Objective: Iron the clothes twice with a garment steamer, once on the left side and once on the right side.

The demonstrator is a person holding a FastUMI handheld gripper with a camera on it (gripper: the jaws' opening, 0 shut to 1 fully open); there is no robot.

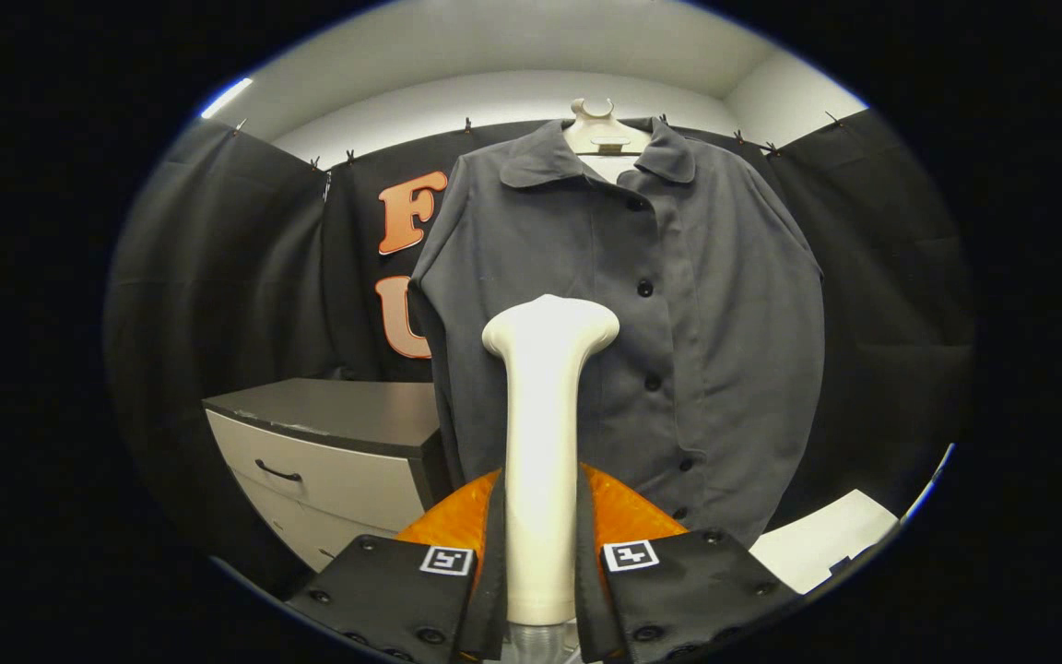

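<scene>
One pair of tongs [540,553], closed onto the handle of the garment steamer [542,443]; both fingers [494,563] press its sides, so the grip looks firm.

One garment steamer, pale, long axis upright, running from between the fingers toward 12 o'clock; its wide head sits at the top, facing away toward the cloth.

One orange rounded object [628,516], partly hidden behind the fingers and the handle; what it is cannot be told.

One dark grey buttoned jacket [678,304], hung on a pale hanger [597,129], straight ahead at 12 o'clock beyond the steamer head. The button line runs top to bottom, parallel to the steamer's axis. The head overlaps the panel at 11 o'clock of the buttons; whether it touches the fabric cannot be told.

One drawer unit [328,461], at 9 o'clock of the tongs, beside the jacket's hem.

One white sheet [826,544], at 3 o'clock.

Judgement: the coming stroke depends on moving the head along that panel.
</scene>
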